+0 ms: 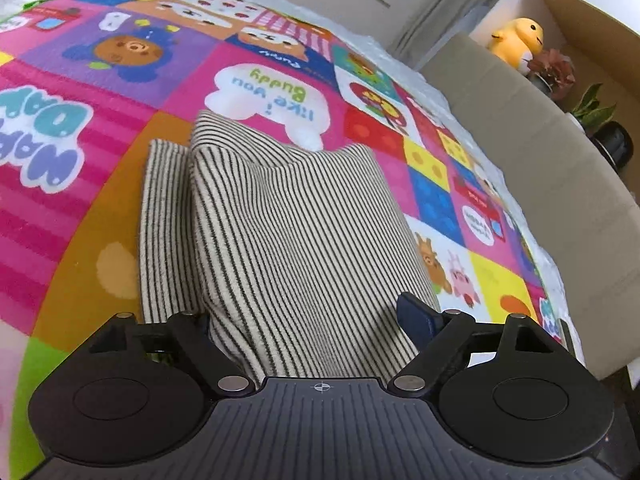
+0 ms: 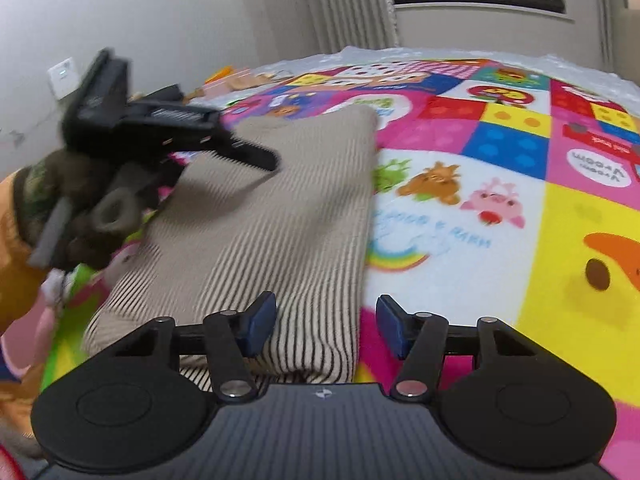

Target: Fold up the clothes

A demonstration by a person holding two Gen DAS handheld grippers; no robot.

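While folded, striped garment (image 1: pixel 288 220) under left gripper (image 1: pixel 316 320).

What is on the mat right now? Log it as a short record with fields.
surface: colourful cartoon play mat
garment: folded cream and black striped garment, lying on the mat
left gripper: open, fingers either side of the garment's near end, only the blue right pad visible
right gripper: open, straddling the garment's near right corner, nothing pinched
background: yellow plush toy, cardboard box beside the mat
fold state: folded stack, narrower layer sticking out on one side
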